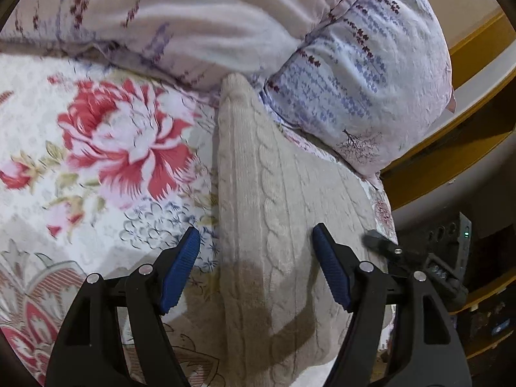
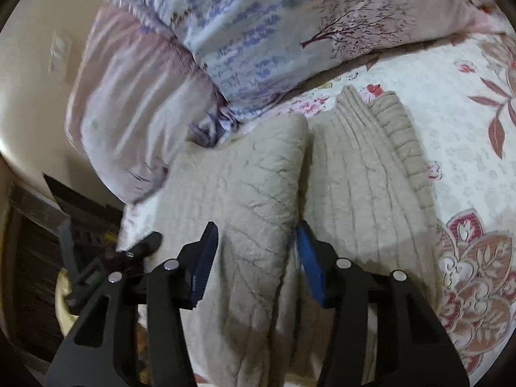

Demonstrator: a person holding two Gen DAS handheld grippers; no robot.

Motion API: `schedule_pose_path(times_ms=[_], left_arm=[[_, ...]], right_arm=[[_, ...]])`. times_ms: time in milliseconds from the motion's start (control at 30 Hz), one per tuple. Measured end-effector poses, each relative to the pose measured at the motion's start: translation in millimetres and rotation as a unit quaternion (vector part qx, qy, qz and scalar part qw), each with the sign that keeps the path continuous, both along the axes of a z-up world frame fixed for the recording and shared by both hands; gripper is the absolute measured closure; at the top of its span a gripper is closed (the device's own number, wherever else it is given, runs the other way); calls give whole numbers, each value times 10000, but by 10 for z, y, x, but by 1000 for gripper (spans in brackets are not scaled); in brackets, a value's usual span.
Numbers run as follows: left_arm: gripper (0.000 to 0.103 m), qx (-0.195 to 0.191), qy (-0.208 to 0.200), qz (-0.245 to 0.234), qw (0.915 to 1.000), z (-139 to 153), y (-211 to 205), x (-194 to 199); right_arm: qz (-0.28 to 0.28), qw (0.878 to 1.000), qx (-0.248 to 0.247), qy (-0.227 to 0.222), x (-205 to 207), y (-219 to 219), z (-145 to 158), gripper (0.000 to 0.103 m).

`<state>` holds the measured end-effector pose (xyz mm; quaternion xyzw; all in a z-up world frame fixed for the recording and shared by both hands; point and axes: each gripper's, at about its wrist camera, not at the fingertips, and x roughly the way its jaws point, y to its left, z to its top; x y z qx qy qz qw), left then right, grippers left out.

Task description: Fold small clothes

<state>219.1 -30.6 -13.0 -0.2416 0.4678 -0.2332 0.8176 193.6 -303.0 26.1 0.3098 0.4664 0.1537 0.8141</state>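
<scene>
A beige cable-knit sweater (image 1: 274, 200) lies on the flowered bedspread (image 1: 96, 135). My left gripper (image 1: 256, 258) is open, and its blue pads (image 1: 180, 267) straddle the sweater's folded edge just above the cloth. In the right wrist view the sweater (image 2: 258, 193) lies in two long folded parts, with a ribbed hem (image 2: 396, 129) at the far right. My right gripper (image 2: 256, 261) is open around the nearer raised fold, with one blue pad (image 2: 309, 267) in the crease between the two parts. I cannot tell whether the pads touch the cloth.
Two pillows with a lavender and tree print (image 1: 361, 64) (image 2: 258, 32) lie at the head of the bed beyond the sweater. The bed's edge and a wooden frame (image 1: 451, 161) are on one side. A dark device (image 2: 142, 248) sits at the mattress edge.
</scene>
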Motion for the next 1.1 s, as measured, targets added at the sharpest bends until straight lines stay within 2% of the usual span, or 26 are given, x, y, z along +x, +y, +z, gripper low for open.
schedule_pose_path(times_ms=[100, 200, 267, 333, 533, 733, 800, 900, 1000, 1100], left_arm=[[31, -259, 211, -52, 9994, -98, 8, 16], [31, -383, 243, -82, 9989, -115, 61, -22], [31, -481, 300, -122, 9983, -111, 54, -6], [29, -576, 367, -112, 9976, -110, 68, -6], [29, -687, 406, -16, 9968, -67, 121, 1], [28, -604, 200, -109, 9979, 57, 89, -47], [28, -506, 122, -186, 9985, 99, 40, -76], [28, -342, 51, -294, 9990, 135, -61, -93], [28, -290, 73, -408, 9987, 134, -130, -99], [28, -253, 68, -475, 9985, 139, -182, -101]], right_arm=[[20, 9997, 242, -18, 62, 18, -52, 52], [8, 9988, 488, 9, 145, 26, -112, 54], [-55, 9992, 383, 39, 186, 31, -129, 75], [-43, 9992, 388, -25, 193, 39, -111, 81], [-72, 9971, -379, -652, 108, 131, 257, 85], [-435, 9826, -1296, -1260, -62, 107, 656, 86], [-702, 9766, -1575, -1283, -147, 8, 666, 86], [-905, 9725, -1888, -1020, -193, -92, 549, 86], [-941, 9746, -1809, -929, -251, -183, 473, 86], [-897, 9711, -1988, -973, -262, -181, 465, 86]])
